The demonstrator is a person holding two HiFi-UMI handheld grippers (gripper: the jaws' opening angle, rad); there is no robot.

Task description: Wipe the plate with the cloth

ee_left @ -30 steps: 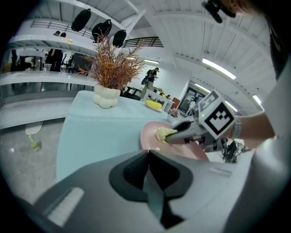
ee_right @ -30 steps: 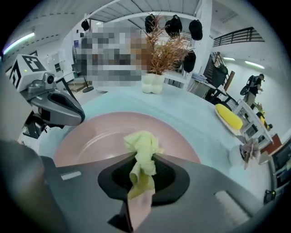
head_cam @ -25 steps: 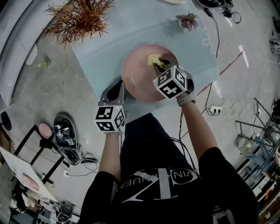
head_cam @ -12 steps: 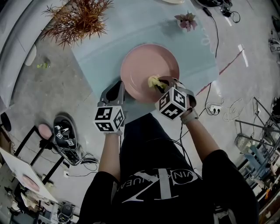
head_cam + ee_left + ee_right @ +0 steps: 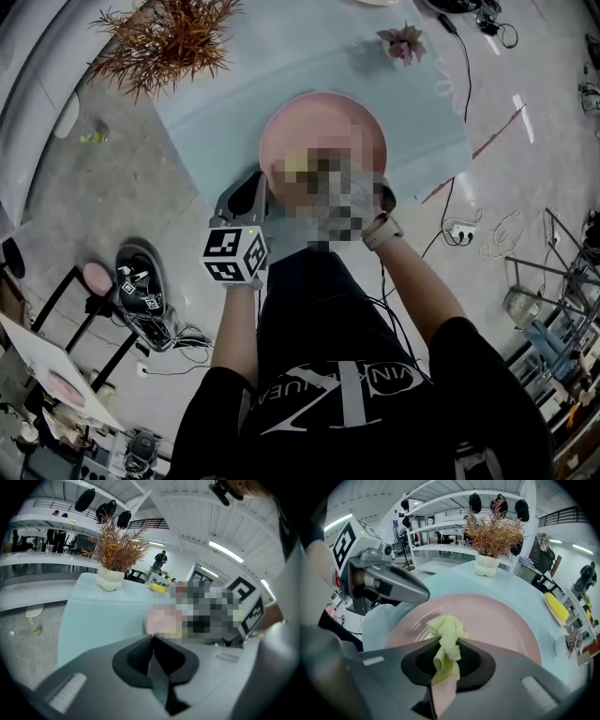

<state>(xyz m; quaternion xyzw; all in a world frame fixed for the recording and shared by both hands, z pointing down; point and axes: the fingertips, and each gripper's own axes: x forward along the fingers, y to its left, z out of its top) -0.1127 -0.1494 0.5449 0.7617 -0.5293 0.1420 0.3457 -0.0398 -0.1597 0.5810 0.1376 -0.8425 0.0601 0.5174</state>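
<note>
**On the pink plate, a cloth clamped in the right gripper**

Over a grey floor [image 5: 94, 206], a pale blue table [image 5: 216, 103] is seen from above. A round pink plate [image 5: 323, 117] is laid flat close to the table's near edge. At the far left corner of the table a bunch of dried brown plant [image 5: 169, 37] is stood in a knobbly white vase [image 5: 486, 566]. A small pink flower [image 5: 403, 44] is set toward the far right, well apart from the plate.

The left gripper [image 5: 152, 638] is held just beside the plate's near left rim. Its jaws are pressed together, and nothing is caught between them. Whether the plate is touched by it cannot be told.

The right gripper [image 5: 449, 645] is held low over the near part of the plate, angled toward the dried plant. Its jaws are clenched on a crumpled yellow cloth [image 5: 446, 632]. The cloth is gathered into a narrow twist where it is pinched. Its loose folds are bunched out past the jaw tips, over the plate's inner surface on the near left side. From the head view only a small yellow patch of the cloth can be made out on the plate.

A long yellow item [image 5: 557, 605] is seen near the table's edge, well apart from the plate.
</note>
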